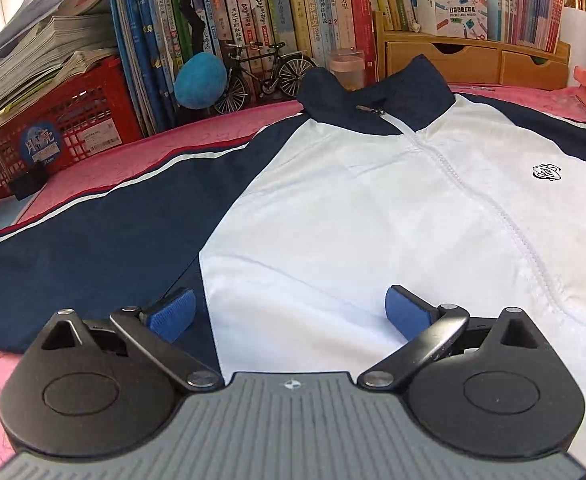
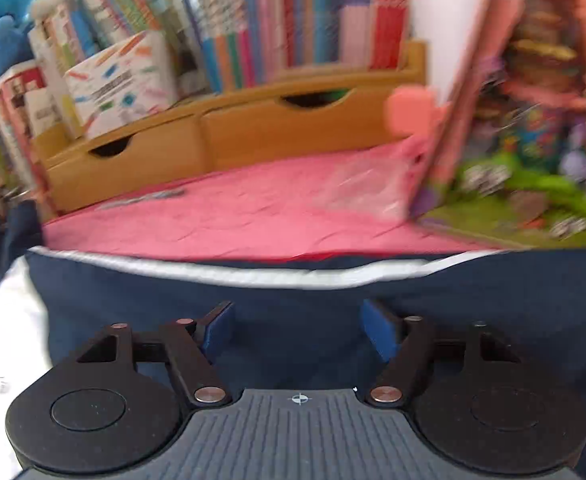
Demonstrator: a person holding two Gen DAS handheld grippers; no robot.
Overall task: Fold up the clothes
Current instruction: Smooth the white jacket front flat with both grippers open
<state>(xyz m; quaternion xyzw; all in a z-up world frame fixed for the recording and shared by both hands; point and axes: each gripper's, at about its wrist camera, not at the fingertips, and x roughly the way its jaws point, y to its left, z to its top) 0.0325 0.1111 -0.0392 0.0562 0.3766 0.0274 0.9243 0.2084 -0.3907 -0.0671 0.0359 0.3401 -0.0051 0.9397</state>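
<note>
A white and navy zip-up jacket (image 1: 373, 208) lies flat, front up, on the pink table cover (image 1: 113, 160), its navy collar toward the books. One navy sleeve (image 1: 93, 232) with a white and red stripe stretches out to the left. My left gripper (image 1: 289, 312) hovers open and wide over the jacket's lower front, with nothing between its blue pads. In the blurred right wrist view, the other navy sleeve (image 2: 293, 300) with its white stripe runs across. My right gripper (image 2: 297, 330) is open just above that sleeve, and nothing is pinched.
Rows of books (image 1: 293, 12) line the back. A red crate (image 1: 61, 120) with stacked papers stands at the left, beside a blue plush ball (image 1: 201, 80) and a model bicycle (image 1: 265, 72). A wooden drawer unit (image 2: 213, 136) and a colourful toy set (image 2: 533, 160) edge the right.
</note>
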